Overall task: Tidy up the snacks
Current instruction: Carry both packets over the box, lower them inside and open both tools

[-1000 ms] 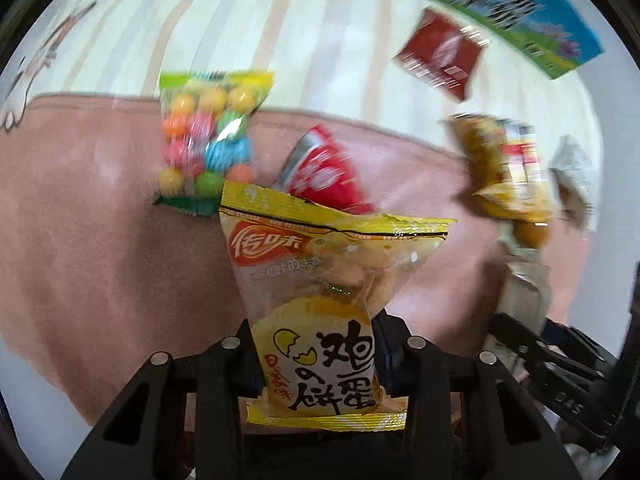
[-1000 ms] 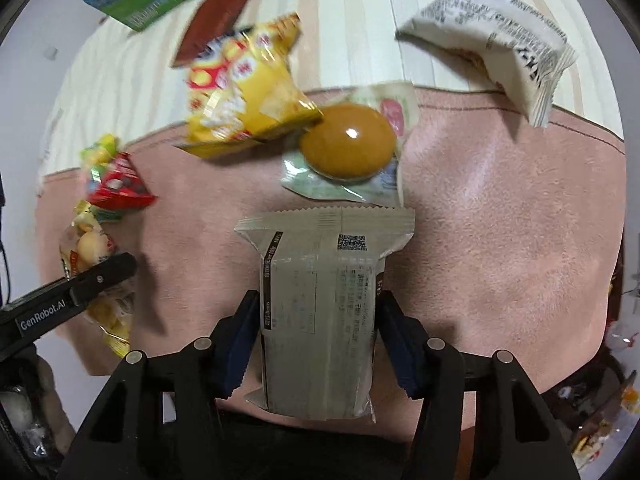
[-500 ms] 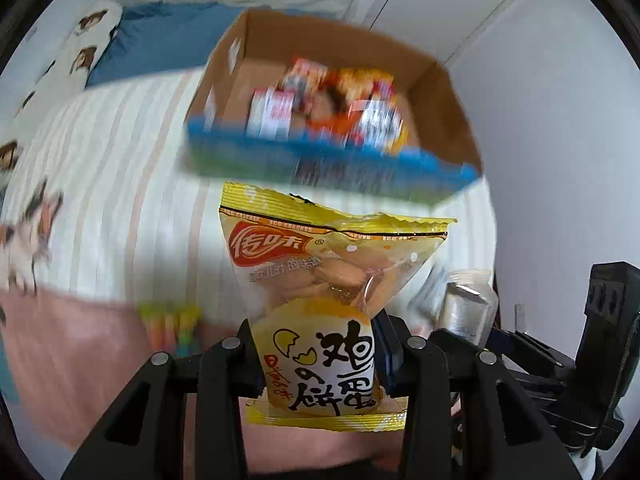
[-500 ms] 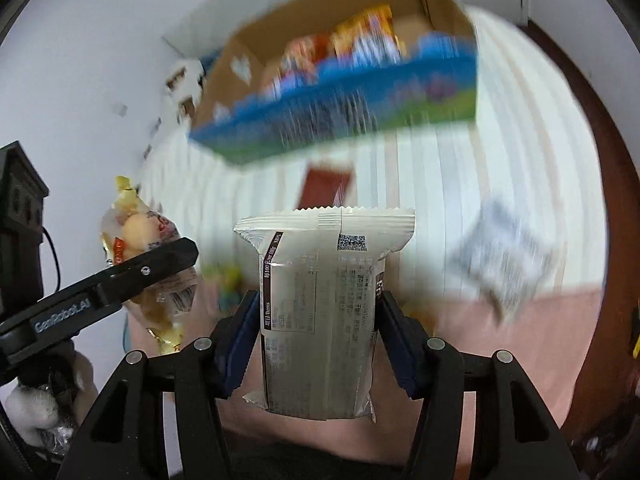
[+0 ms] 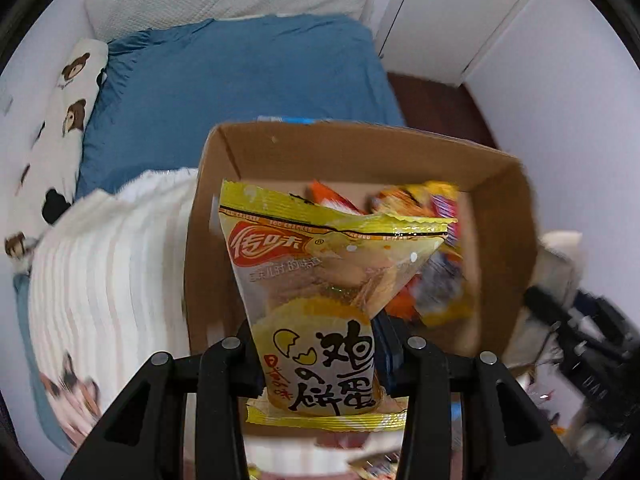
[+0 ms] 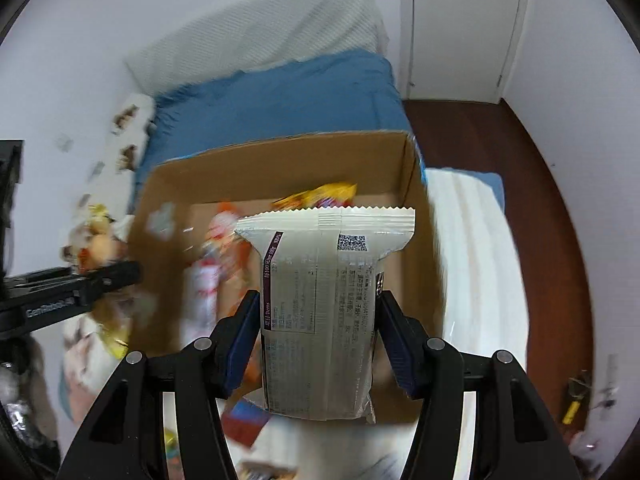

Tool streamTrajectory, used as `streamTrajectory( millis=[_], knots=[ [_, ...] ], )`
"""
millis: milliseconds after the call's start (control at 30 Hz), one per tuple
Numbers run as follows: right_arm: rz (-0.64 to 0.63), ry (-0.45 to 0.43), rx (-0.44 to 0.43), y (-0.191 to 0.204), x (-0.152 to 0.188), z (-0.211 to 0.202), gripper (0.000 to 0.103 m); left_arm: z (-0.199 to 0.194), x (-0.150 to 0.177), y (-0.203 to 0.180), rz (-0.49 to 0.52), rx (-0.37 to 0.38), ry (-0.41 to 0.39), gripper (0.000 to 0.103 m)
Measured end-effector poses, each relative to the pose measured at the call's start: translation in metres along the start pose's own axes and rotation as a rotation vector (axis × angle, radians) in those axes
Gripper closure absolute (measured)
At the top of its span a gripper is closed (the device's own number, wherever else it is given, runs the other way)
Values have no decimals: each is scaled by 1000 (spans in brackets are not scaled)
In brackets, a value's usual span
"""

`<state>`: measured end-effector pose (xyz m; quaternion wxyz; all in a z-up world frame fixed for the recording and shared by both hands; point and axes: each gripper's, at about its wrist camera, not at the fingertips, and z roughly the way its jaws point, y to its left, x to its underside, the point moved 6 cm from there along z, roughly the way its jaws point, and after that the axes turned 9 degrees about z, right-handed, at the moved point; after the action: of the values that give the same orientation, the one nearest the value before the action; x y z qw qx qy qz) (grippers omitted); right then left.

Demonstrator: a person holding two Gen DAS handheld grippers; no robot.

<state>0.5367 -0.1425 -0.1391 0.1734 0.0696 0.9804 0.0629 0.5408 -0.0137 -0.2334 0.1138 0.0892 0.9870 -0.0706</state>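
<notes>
My left gripper (image 5: 320, 354) is shut on a yellow egg-cracker packet (image 5: 320, 292), held upright over the near edge of an open cardboard box (image 5: 280, 152). My right gripper (image 6: 318, 334) is shut on a white wrapped snack pack (image 6: 320, 312), held upright over the same box (image 6: 280, 164). Several snack packets (image 5: 432, 264) lie inside the box; they also show in the right wrist view (image 6: 216, 264). The left gripper with its packet shows at the left of the right wrist view (image 6: 92, 280).
The box stands on a striped white blanket (image 5: 104, 264) on a bed with a blue cover (image 5: 240, 80) and bear-print pillow (image 5: 68, 96). White wall, a door (image 6: 460, 28) and brown floor (image 6: 520, 184) lie to the right. Loose snacks (image 6: 244, 424) lie below.
Both grippers have lifted their packets off the pink blanket and swung up and forward to the cardboard box, which now fills the middle of both views.
</notes>
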Motion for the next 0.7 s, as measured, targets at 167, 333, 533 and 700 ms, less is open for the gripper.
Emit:
streamTrajectory(
  millis=[167, 333, 533, 700],
  knots=[
    [3, 52, 71, -6, -43, 45, 42, 58, -41, 16, 5, -31, 81, 65],
    [-14, 108, 149, -8, -52, 81, 41, 91, -54, 29, 4, -54, 144, 65],
    [-7, 156, 148, -6, -56, 107, 15, 101, -57, 36, -13, 8, 129, 8],
    [-6, 161, 154, -2, -51, 114, 9, 94, -53, 35, -21, 21, 123, 8]
  ],
)
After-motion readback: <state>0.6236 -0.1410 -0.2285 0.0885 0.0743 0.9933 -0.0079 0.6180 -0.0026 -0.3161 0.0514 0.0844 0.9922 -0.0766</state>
